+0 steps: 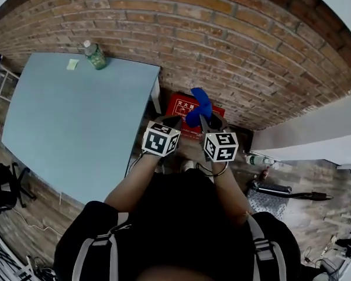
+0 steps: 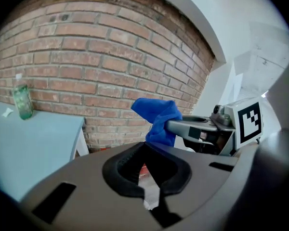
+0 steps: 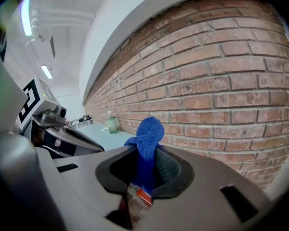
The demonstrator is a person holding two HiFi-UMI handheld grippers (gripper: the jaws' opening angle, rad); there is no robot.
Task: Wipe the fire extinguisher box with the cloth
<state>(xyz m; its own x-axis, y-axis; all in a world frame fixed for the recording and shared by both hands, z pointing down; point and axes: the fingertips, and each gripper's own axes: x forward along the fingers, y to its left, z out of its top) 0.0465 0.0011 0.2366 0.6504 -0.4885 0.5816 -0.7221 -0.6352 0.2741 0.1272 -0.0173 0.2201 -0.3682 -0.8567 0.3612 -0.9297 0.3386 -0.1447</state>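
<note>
Approach step, no wiping yet: blue cloth (image 3: 147, 136) clamped in right gripper (image 3: 145, 154), held over red fire extinguisher box (image 1: 178, 107) on floor, bench (image 1: 76, 122) just left of box. Closed on nothing: left gripper (image 2: 145, 147), above box's near edge. Next, probably: lower cloth onto box top, press, sweep.

Two grippers show, the left gripper (image 1: 173, 120) and the right gripper (image 1: 203, 117); there is one blue cloth (image 1: 200, 105) and one red fire extinguisher box (image 1: 180, 106). One pale table (image 1: 76, 122) stands at the left; at its far edge are one green bottle (image 1: 95, 55) and one paper scrap (image 1: 72, 64); one brick wall (image 1: 222, 34) runs along the far side.
</note>
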